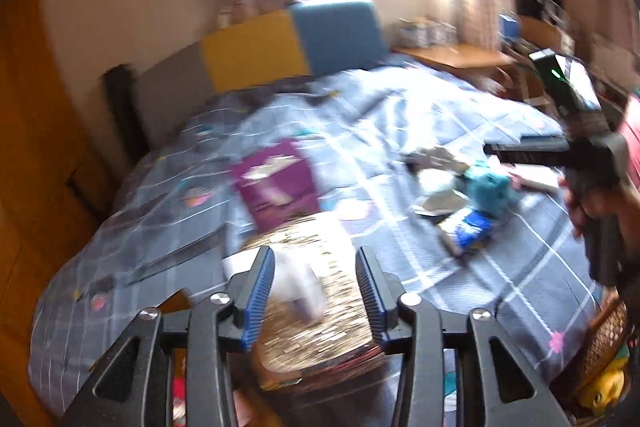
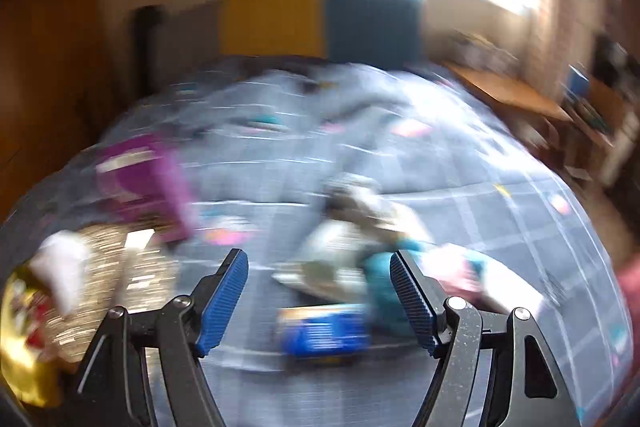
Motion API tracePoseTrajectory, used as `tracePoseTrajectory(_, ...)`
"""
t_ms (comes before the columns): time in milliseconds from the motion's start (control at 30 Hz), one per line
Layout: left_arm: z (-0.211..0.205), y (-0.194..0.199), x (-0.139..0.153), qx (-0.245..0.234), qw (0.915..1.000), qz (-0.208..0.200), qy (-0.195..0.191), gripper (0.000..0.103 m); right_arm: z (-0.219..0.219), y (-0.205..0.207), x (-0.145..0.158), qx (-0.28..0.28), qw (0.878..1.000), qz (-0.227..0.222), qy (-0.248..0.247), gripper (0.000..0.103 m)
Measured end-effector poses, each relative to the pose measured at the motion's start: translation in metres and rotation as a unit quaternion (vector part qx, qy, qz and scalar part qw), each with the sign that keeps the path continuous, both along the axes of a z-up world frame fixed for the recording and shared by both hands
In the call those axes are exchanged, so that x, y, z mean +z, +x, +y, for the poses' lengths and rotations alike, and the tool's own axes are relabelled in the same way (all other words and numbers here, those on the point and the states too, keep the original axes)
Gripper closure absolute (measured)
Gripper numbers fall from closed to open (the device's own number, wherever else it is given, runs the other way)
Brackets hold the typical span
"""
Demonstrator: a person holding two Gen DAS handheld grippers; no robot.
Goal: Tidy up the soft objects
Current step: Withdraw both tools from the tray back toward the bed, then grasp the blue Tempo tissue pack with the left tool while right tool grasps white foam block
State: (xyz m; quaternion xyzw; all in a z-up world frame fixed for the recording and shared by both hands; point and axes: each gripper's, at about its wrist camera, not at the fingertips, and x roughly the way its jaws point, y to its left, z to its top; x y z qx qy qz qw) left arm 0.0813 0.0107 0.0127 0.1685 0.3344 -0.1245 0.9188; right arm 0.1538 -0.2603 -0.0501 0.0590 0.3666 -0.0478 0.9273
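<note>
Left wrist view: left hand-held gripper (image 1: 315,285) jaws apart, empty; right hand-held gripper (image 2: 319,291) likewise; blue packet (image 2: 324,331) lettering blurred, unreadable.

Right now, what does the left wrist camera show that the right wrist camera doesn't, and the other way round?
Only the left wrist view shows the right hand-held gripper from outside, held by a hand over the bed, and a yellow plush at the lower right. Only the right wrist view shows a yellow item at the far left, too blurred to identify. Both show the grey checked quilt, purple box, gold sequined item, teal plush, blue packet and the yellow and blue headboard.
</note>
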Motion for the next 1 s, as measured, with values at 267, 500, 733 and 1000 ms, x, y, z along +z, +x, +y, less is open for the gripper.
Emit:
tracePoseTrajectory(267, -0.112, 0.038, -0.055, -0.106, 0.9893, 0.095, 0.030, 0.032, -0.112, 0.007, -0.040, -0.133, 0.985, 0.030, 0.107, 0.029)
tracePoseTrajectory(500, -0.178, 0.066, -0.118, -0.176, 0.9675, 0.153, 0.099, 0.023, -0.124, -0.001, -0.049, -0.139, 0.972, 0.043, 0.187, 0.025)
tracePoseTrajectory(733, -0.196, 0.096, -0.147, -0.197, 0.9561, 0.184, 0.115, 0.023, -0.131, -0.001, -0.057, -0.142, 0.963, 0.054, 0.221, 0.025)
tracePoseTrajectory(1000, -0.205, 0.103, -0.161, -0.209, 0.9507, 0.193, 0.123, 0.036, -0.149, -0.011, -0.057, -0.183, 0.950, 0.032, 0.252, 0.025)
